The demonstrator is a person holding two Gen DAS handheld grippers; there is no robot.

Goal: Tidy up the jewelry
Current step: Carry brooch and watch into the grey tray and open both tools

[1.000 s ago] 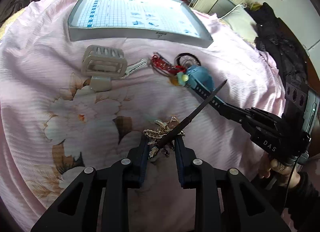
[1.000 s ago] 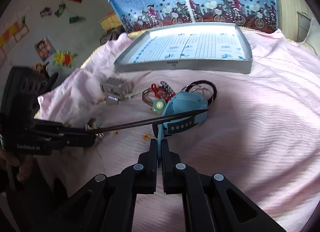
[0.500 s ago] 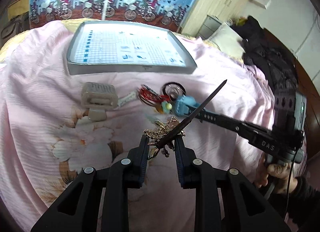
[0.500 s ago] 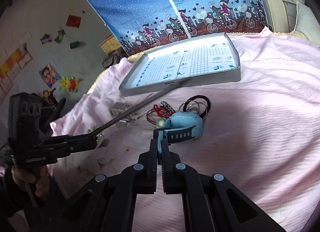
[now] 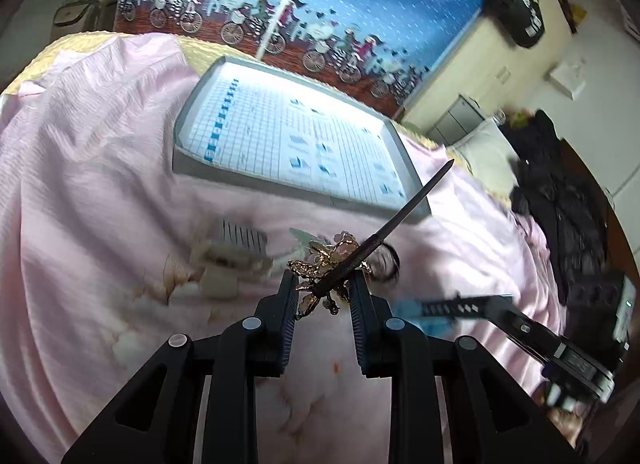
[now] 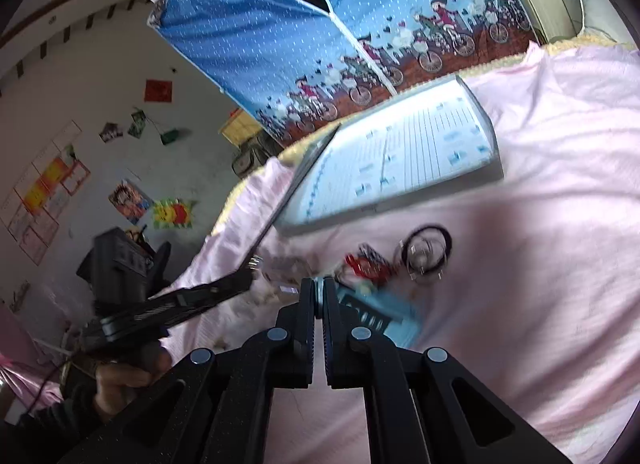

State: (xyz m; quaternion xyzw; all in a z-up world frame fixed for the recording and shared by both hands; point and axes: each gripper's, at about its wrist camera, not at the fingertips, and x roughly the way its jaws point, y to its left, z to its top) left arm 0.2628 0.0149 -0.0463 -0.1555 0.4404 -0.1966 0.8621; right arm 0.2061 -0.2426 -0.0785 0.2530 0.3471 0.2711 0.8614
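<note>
Left wrist view shows the left gripper (image 5: 323, 288) pinching a black hair stick with a gold ornament (image 5: 340, 264) between its fingers, lifted above the pink bedspread (image 5: 100, 184). Ahead of the fingertips lies a shallow grey tray (image 5: 296, 180) lined with a grid-printed sheet; nothing else shows inside it. To the gripper's right, the right gripper (image 5: 436, 310) is pressed together on the strap of a light blue watch (image 5: 404, 310), blurred. In the right wrist view, the right gripper (image 6: 319, 288) has its jaws almost touching around the watch strap. Just ahead of it on the bedspread lie a red trinket (image 6: 366, 264) and black hair ties (image 6: 426, 250), well short of the tray.
</note>
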